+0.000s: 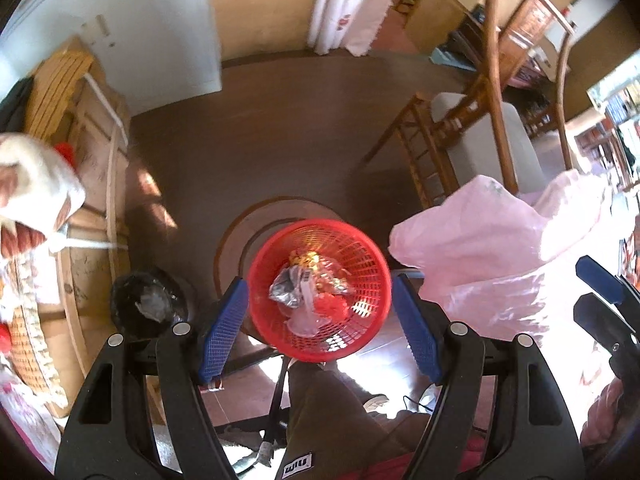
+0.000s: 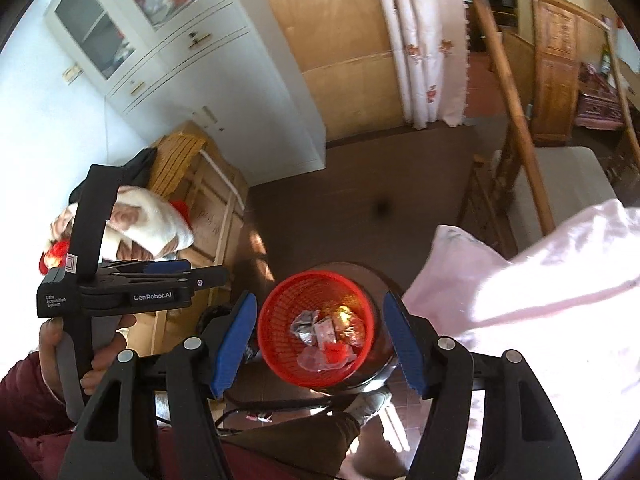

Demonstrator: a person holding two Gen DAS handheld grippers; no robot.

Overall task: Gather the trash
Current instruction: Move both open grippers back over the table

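A red mesh basket (image 1: 320, 292) (image 2: 320, 328) stands below both grippers and holds trash: crumpled foil wrappers (image 1: 288, 288), clear plastic and red scraps. My left gripper (image 1: 320, 328) hangs above it, pointing steeply down, with its blue pads (image 1: 224, 332) wide apart and nothing pressed between them. My right gripper (image 2: 320, 340) is also above the basket, open and empty. In the right wrist view the left gripper (image 2: 200, 276) shows from the side, held by a hand. The right gripper (image 1: 596, 292) appears at the right edge of the left wrist view.
A large pink plastic bag (image 1: 500, 260) (image 2: 540, 300) bulges just right of the basket. A black-lined bin (image 1: 148, 304) sits to its left. Cardboard boxes (image 1: 96, 160), a white cabinet (image 2: 180, 60) and a wooden chair (image 1: 500, 80) ring the brown floor. The person's leg (image 1: 320, 420) is below.
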